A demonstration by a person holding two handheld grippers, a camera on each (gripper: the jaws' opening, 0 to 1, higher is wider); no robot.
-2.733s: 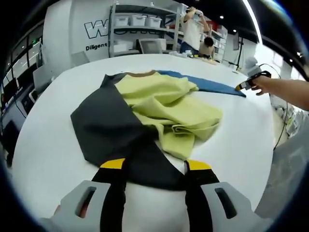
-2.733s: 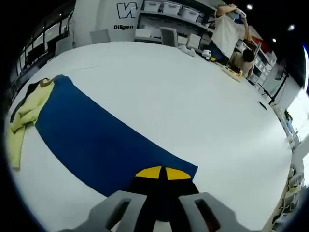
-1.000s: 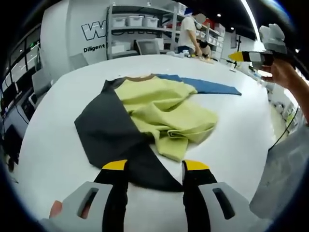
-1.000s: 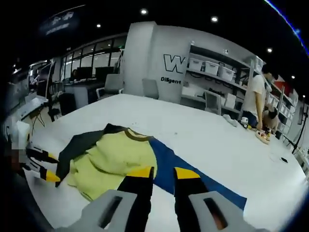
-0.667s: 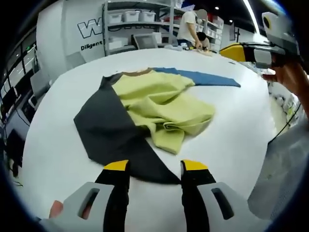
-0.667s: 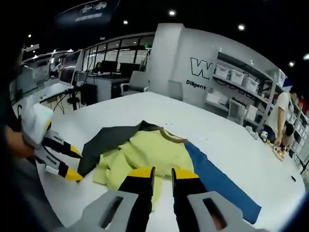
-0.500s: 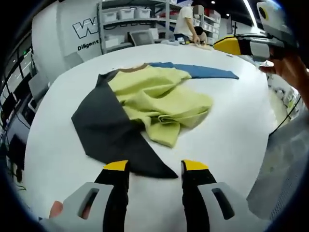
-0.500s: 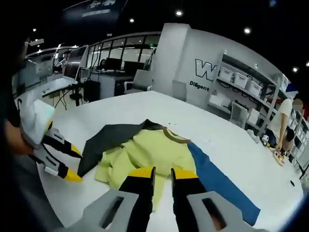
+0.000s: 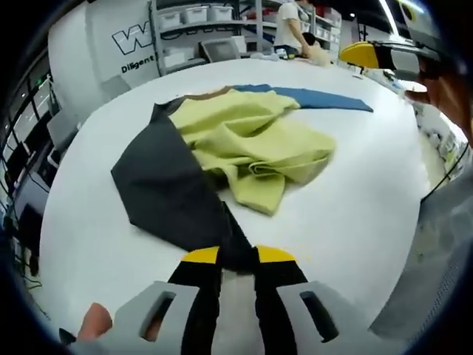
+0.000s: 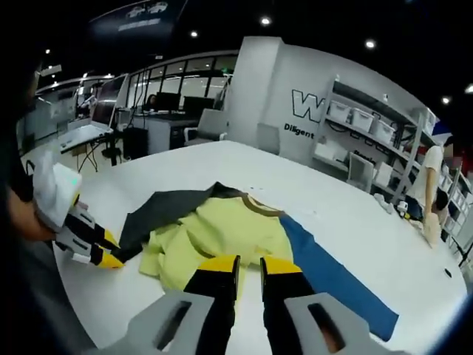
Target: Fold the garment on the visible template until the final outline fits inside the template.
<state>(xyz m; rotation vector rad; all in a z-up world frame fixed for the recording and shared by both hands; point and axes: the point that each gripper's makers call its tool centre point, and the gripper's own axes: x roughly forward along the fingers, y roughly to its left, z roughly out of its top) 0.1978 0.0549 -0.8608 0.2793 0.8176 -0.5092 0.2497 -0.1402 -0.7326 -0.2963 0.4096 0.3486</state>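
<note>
A broad, round-edged white worktop (image 9: 355, 185) carries two things directly. A crumpled yellow-green and dark grey cloth garment (image 9: 222, 148) with a brown collar lies bunched near its middle, the grey part spread flat. A long flat blue rectangular template (image 10: 332, 285) lies under the garment's collar end and stretches away beyond it.

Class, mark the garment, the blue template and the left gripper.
garment (image 9: 244, 144), left gripper view, yellow-green front
blue template (image 10: 325, 285), right gripper view, middle of strip
left gripper (image 9: 237, 256), left gripper view, between its tips
</note>
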